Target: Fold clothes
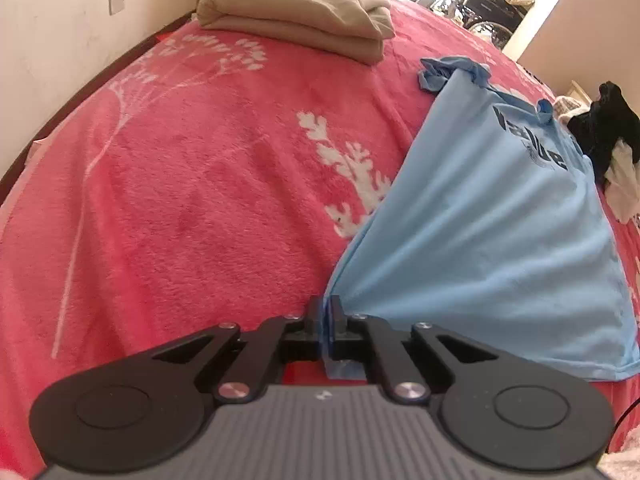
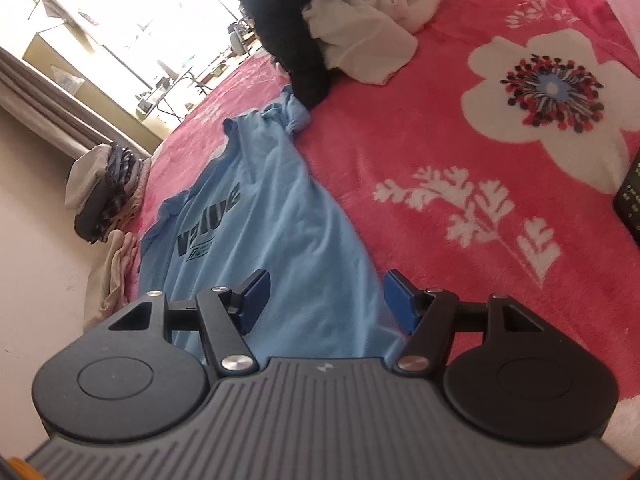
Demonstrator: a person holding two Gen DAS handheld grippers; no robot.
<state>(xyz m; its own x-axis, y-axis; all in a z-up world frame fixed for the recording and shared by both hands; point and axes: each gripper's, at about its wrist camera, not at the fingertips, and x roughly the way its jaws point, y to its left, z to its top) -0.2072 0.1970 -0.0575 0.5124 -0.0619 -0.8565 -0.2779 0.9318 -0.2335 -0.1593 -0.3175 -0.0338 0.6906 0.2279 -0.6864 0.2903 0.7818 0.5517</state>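
Left tool [image 1: 325, 312] clamped one corner of the single blue T-shirt [image 1: 492, 216]; right tool [image 2: 326, 304] hovered wide open, empty, above it. One beige folded pile [image 1: 296, 12] sat behind.

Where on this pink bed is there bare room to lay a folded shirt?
Bare blanket lies between the folded beige pile and the blue T-shirt. Another patch surrounds the big white flower. It is crowded at the black-and-white clothes heap.

T-shirt [image 1: 492, 216] on blanket [image 1: 200, 184]
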